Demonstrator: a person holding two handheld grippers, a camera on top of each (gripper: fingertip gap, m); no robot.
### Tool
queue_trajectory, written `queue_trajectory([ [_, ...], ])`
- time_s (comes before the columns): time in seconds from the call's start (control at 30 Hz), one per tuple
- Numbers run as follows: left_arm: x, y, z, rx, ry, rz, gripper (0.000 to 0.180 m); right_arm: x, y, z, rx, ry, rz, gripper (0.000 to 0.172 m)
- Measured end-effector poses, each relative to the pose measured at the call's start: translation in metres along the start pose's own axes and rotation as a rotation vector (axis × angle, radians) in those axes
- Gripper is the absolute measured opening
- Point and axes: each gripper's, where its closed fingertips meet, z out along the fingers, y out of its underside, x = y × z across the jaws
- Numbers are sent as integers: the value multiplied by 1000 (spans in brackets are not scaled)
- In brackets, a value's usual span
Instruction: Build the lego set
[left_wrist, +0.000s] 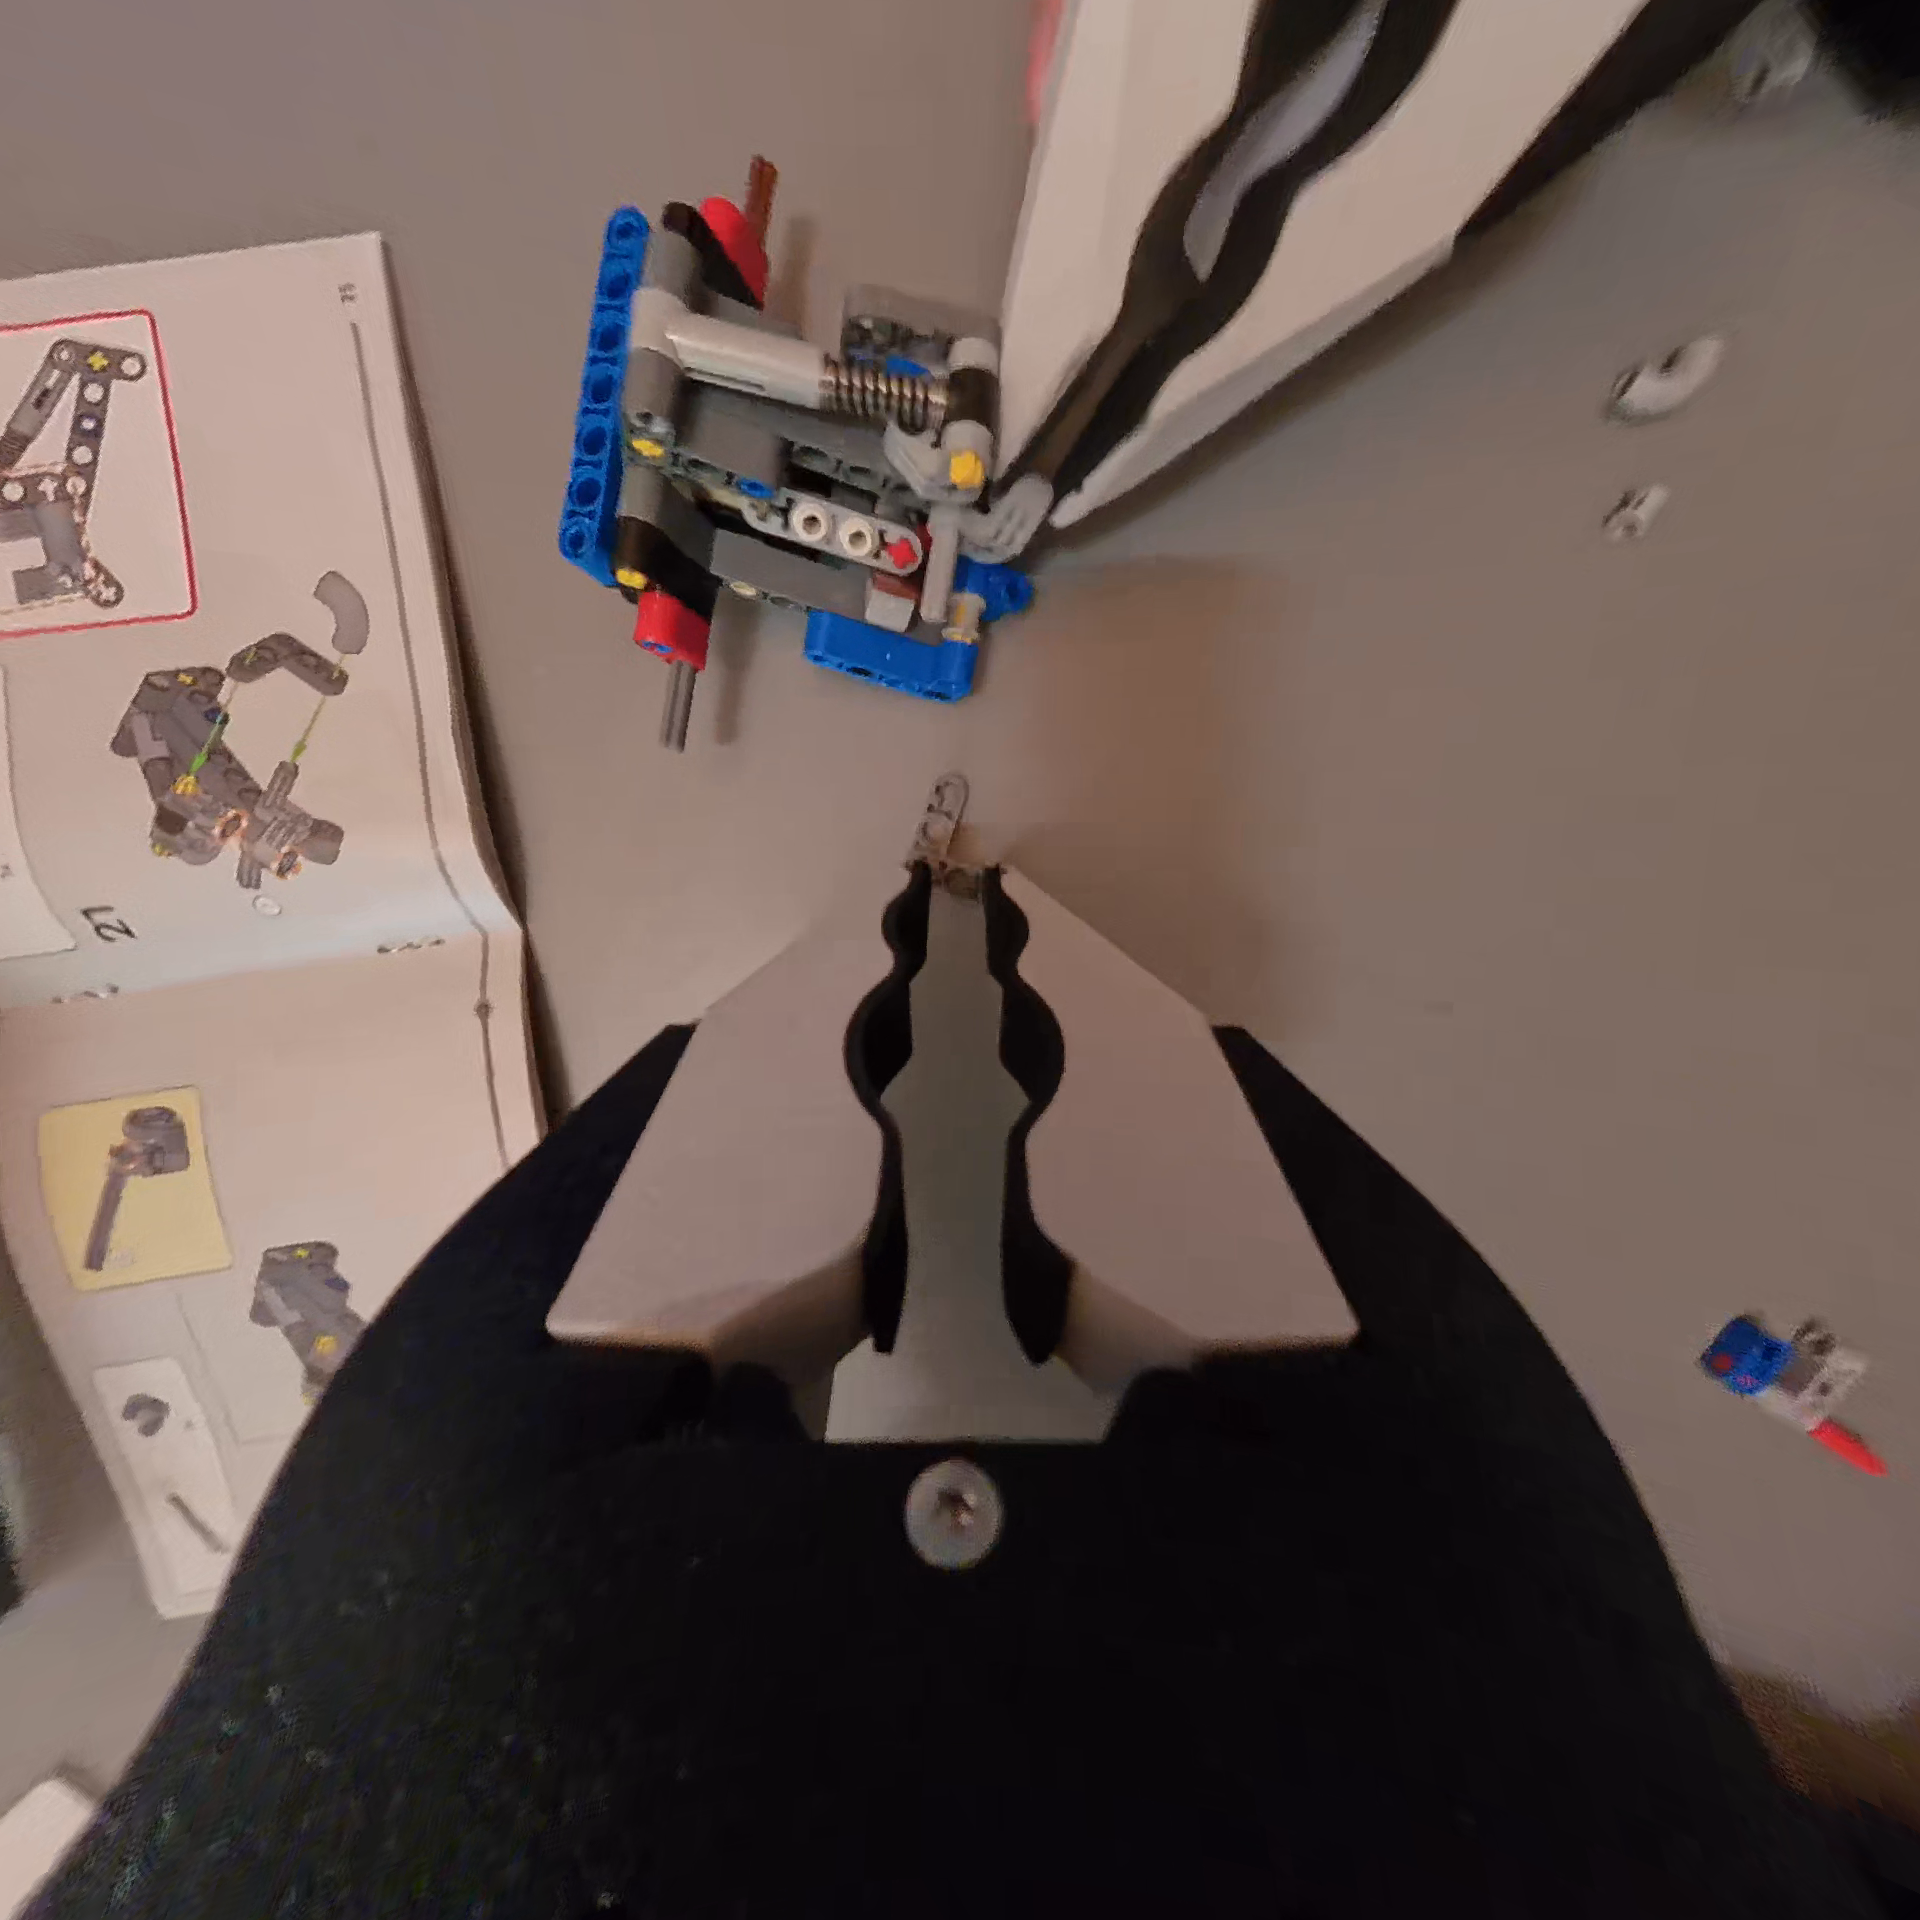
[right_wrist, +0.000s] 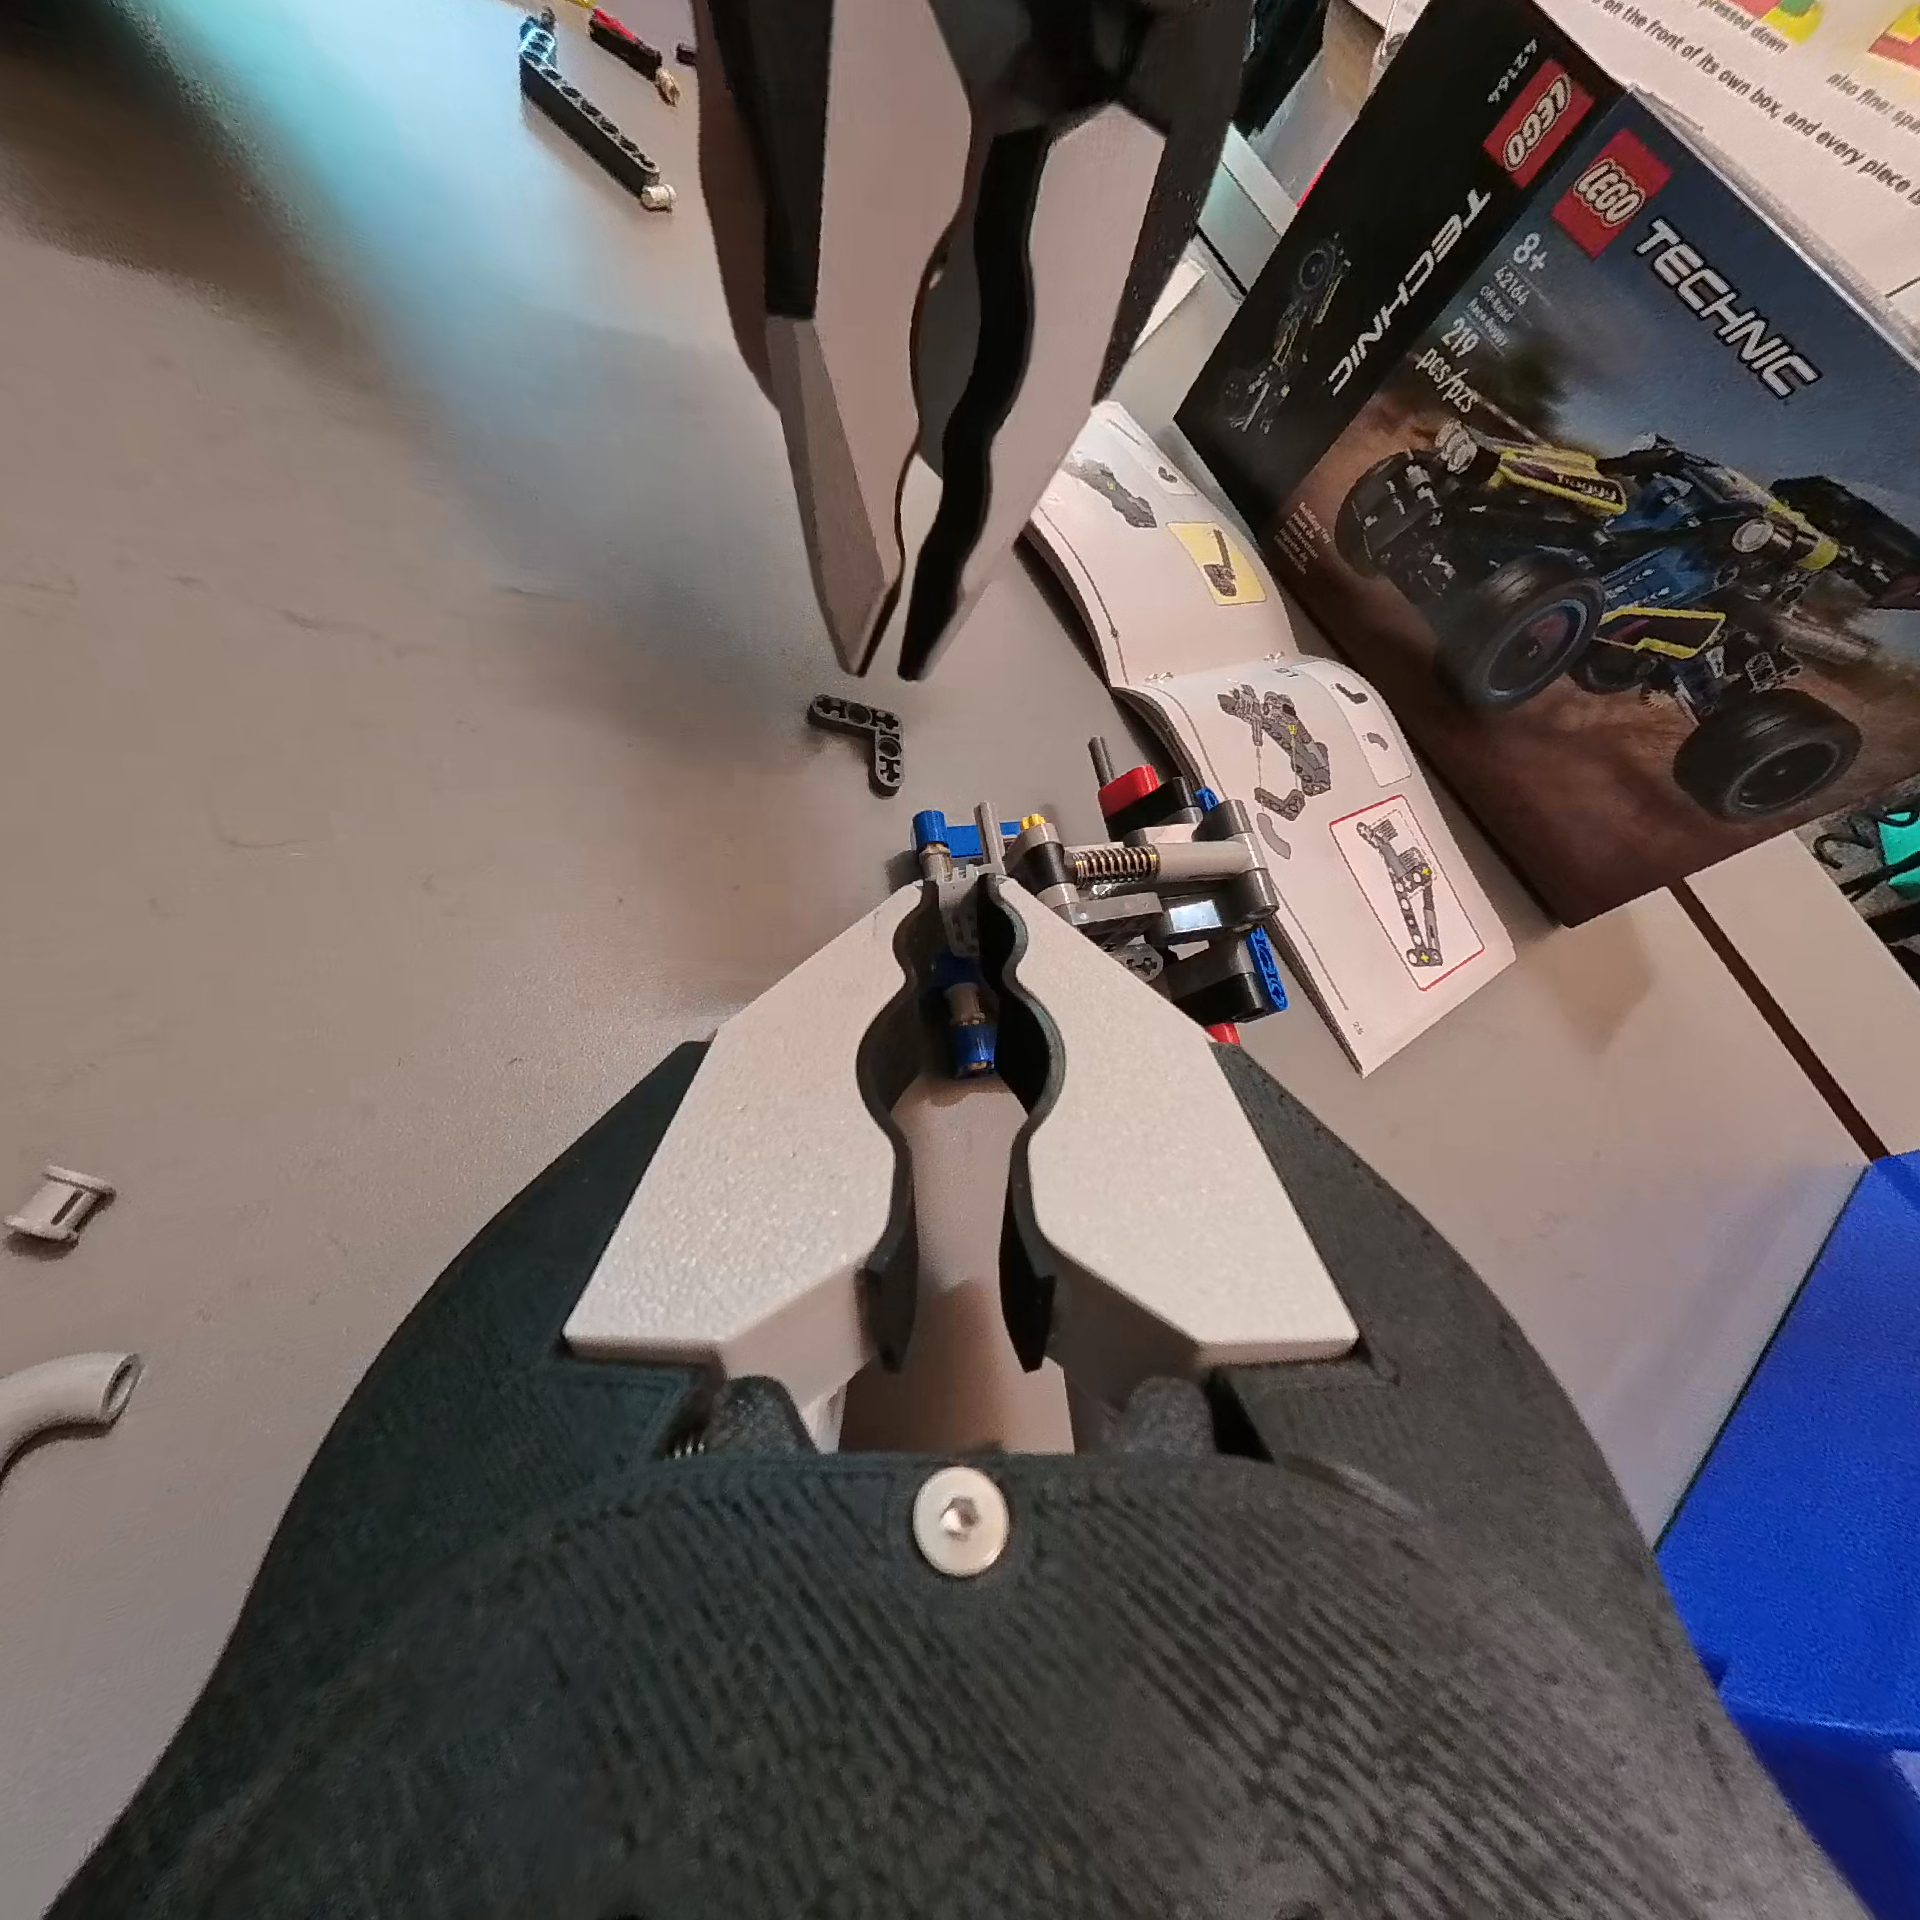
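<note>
A toy-brick assembly (left_wrist: 790, 457) of blue, grey, black and red parts with a metal spring lies on the grey table (left_wrist: 1351, 831). My right gripper (right_wrist: 961, 894) is shut on a light grey part at the near end of the assembly (right_wrist: 1143, 894). It also shows in the left wrist view (left_wrist: 1039, 488), coming in from the upper right. My left gripper (left_wrist: 954, 873) has its fingers nearly together. A small dark grey L-shaped beam (left_wrist: 940, 821) lies just past its tips. In the right wrist view the left gripper (right_wrist: 883, 673) hangs just above this beam (right_wrist: 862, 727), which lies flat on the table and is not held.
An open instruction booklet (left_wrist: 260, 727) (right_wrist: 1299, 831) lies beside the assembly. A toy-set box (right_wrist: 1558, 468) stands behind it and a blue bin (right_wrist: 1818, 1455) is at the right. Loose parts lie around: a black beam (right_wrist: 592, 114), grey pieces (right_wrist: 62, 1200) and a blue-and-red cluster (left_wrist: 1787, 1382). Across from one pair of fingers to the other is roughly 7 centimetres.
</note>
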Motion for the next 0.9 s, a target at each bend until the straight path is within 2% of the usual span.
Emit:
queue_trajectory([
  [0.07, 0, 5, 2, -41, -8, 140, 6, 0, 0, 0, 0, 1, -1, 4],
  [0.2, 1, 7, 0, -69, -55, 616, 18, 0, 0, 0, 0, 2, -4, 4],
  [0.27, 1, 11, -2, -110, -40, 816, 17, 0, 0, 0, 0, 1, -3, 4],
  [0.33, -4, 8, -6, -136, -97, 1085, 14, 0, 0, 0, 0, 1, -5, 4],
  [0.47, -6, 10, -3, -302, -121, 1452, 18, 0, 0, 0, 1, -3, -3, 4],
  [0.67, 1, 11, 10, -409, 4, 1632, 17, 0, 0, 0, 1, -4, -5, 4],
  [0.77, 2, 13, 12, -435, 60, 1650, 5, -1, 0, -1, 2, -8, -5, 4],
  [0.9, 2, 14, 12, -431, 128, 1642, 4, -2, 0, -1, 9, -25, -7, 4],
])
